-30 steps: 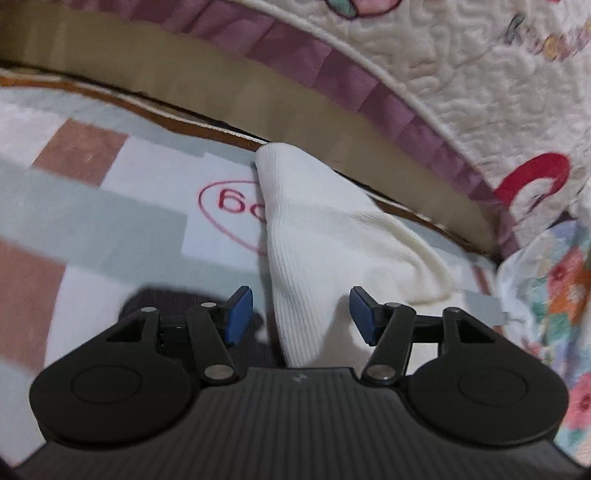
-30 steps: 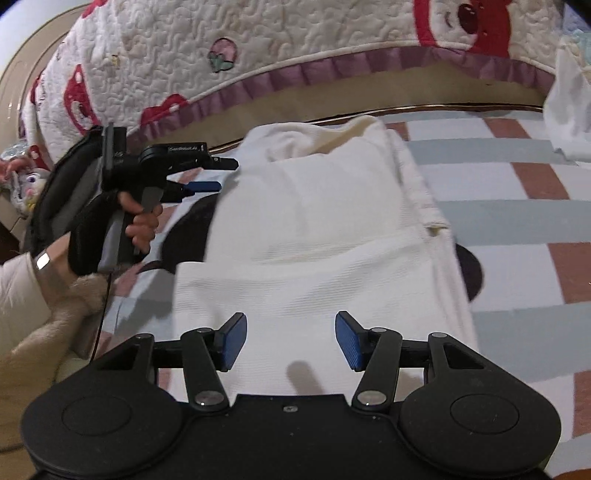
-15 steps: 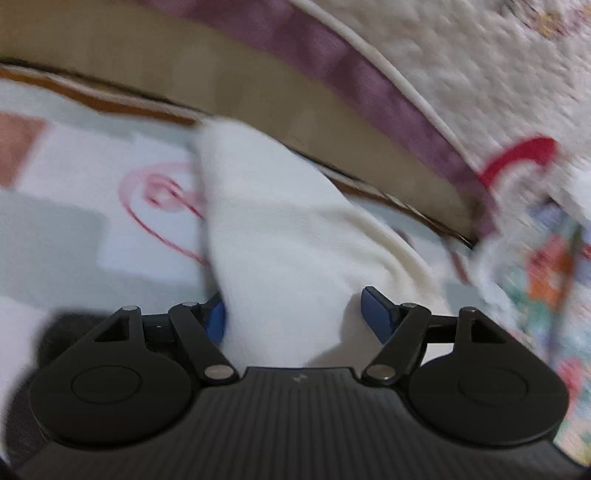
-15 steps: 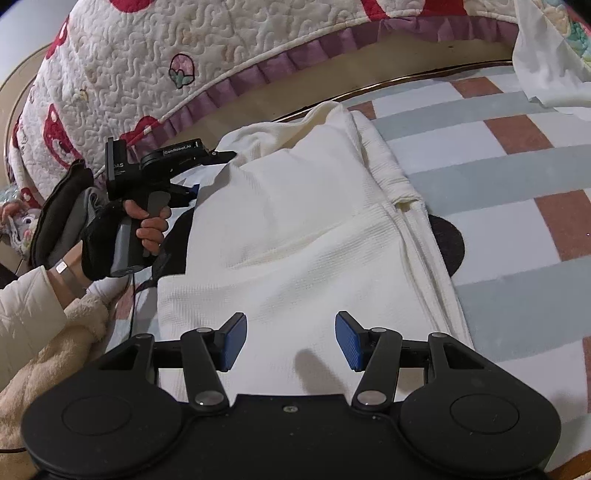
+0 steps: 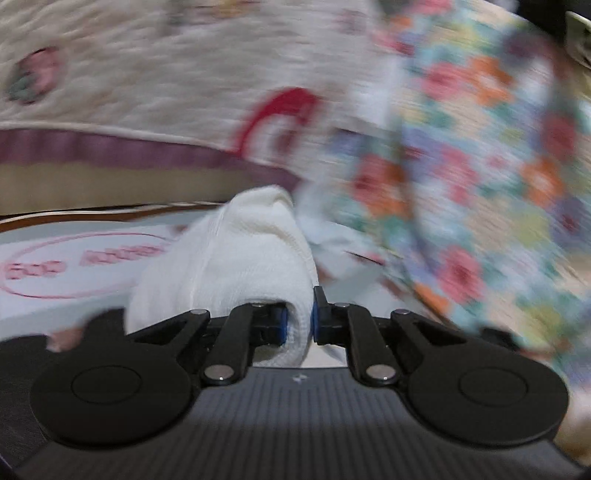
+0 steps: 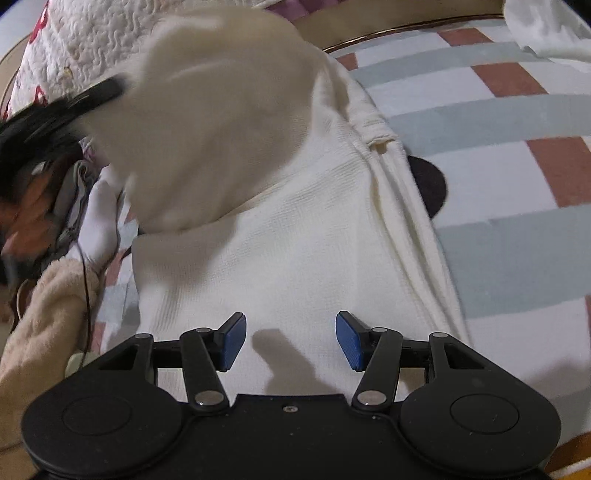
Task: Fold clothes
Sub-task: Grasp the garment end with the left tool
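Observation:
A cream-white knit garment (image 6: 295, 229) lies spread on a checked mat (image 6: 517, 177). My left gripper (image 5: 299, 325) has a bunched fold of the garment (image 5: 240, 266) between its blue pads, and its jaws are closing on the cloth. In the right wrist view that fold (image 6: 207, 122) hangs lifted and blurred over the garment's left side, with the left gripper (image 6: 74, 103) a dark streak beside it. My right gripper (image 6: 291, 341) hovers open over the garment's near part, nothing between its fingers.
A quilted bedspread (image 5: 147, 92) with a purple border hangs behind the mat. Floral fabric (image 5: 480, 166) fills the right of the left wrist view. A person's hand (image 6: 29, 210) and beige fleece sleeve (image 6: 44, 314) are at left. Another white cloth (image 6: 546, 29) lies far right.
The left gripper's jaws closed on the garment's edge, then rose and swung with the cloth. The right gripper sank slightly toward the garment and stayed open.

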Motion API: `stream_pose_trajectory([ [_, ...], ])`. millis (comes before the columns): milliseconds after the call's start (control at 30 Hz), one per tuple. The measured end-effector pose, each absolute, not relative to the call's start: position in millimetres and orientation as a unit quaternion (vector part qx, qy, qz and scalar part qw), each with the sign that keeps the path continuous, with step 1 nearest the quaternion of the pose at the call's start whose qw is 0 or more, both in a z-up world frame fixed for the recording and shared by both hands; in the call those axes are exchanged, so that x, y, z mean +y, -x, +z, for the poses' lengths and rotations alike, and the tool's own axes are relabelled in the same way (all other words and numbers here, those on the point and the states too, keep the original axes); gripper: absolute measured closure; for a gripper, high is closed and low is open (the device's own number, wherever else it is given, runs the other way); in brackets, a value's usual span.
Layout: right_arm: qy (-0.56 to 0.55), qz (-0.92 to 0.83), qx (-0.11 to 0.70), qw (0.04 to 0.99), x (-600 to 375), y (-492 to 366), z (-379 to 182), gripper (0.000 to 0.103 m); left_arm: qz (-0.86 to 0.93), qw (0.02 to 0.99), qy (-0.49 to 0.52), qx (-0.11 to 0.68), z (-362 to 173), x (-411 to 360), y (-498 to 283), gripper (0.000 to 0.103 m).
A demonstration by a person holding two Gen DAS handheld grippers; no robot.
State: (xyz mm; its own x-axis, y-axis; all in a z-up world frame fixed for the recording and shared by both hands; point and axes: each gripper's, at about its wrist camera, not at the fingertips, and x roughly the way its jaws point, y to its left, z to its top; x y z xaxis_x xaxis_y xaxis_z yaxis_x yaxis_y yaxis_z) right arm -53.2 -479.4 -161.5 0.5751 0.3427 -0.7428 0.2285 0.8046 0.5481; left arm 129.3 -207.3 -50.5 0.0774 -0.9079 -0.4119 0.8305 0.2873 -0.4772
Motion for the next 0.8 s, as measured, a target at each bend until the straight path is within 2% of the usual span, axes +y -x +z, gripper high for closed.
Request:
stream_pose_trajectory([
  [133, -0.467, 0.019, 0.427, 0.774, -516.9, 70.8, -182.9, 0.039, -0.647, 0.678, -0.011, 0.349, -60.3, -194.7, -70.7, 0.093],
  [233, -0.586, 0.007, 0.383, 0.714, -541.2, 88.3, -207.2, 0.04, -0.64, 0.66, -0.057, 0.389, -86.7, -191.4, -43.8, 0.092],
  [333, -0.626, -0.007, 0.363, 0.69, -549.6, 100.2, -214.2, 0.041, -0.623, 0.668, -0.091, 0.397, -111.2, -192.0, -29.7, 0.092],
  [433, -0.653, -0.019, 0.347, 0.673, -551.2, 110.5, -217.4, 0.041, -0.625, 0.674, -0.138, 0.369, -114.0, -194.1, -20.5, 0.092],
  [533, -0.643, -0.029, 0.332, 0.689, -552.7, 124.5, -207.1, 0.04, -0.626, 0.68, -0.178, 0.336, -112.0, -195.1, -10.8, 0.092],
  [600, -0.6, -0.037, 0.331, 0.728, -552.5, 133.3, -190.5, 0.039, -0.63, 0.682, -0.19, 0.319, -113.1, -193.3, -7.5, 0.092],
  [733, -0.536, -0.057, 0.311, 0.783, -549.6, 158.6, -158.4, 0.039, -0.625, 0.681, -0.204, 0.322, -122.7, -191.4, -4.6, 0.091],
  [800, -0.462, -0.065, 0.303, 0.831, -533.6, 167.3, -135.7, 0.041, -0.617, 0.684, -0.204, 0.33, -125.1, -191.0, -0.7, 0.09],
])
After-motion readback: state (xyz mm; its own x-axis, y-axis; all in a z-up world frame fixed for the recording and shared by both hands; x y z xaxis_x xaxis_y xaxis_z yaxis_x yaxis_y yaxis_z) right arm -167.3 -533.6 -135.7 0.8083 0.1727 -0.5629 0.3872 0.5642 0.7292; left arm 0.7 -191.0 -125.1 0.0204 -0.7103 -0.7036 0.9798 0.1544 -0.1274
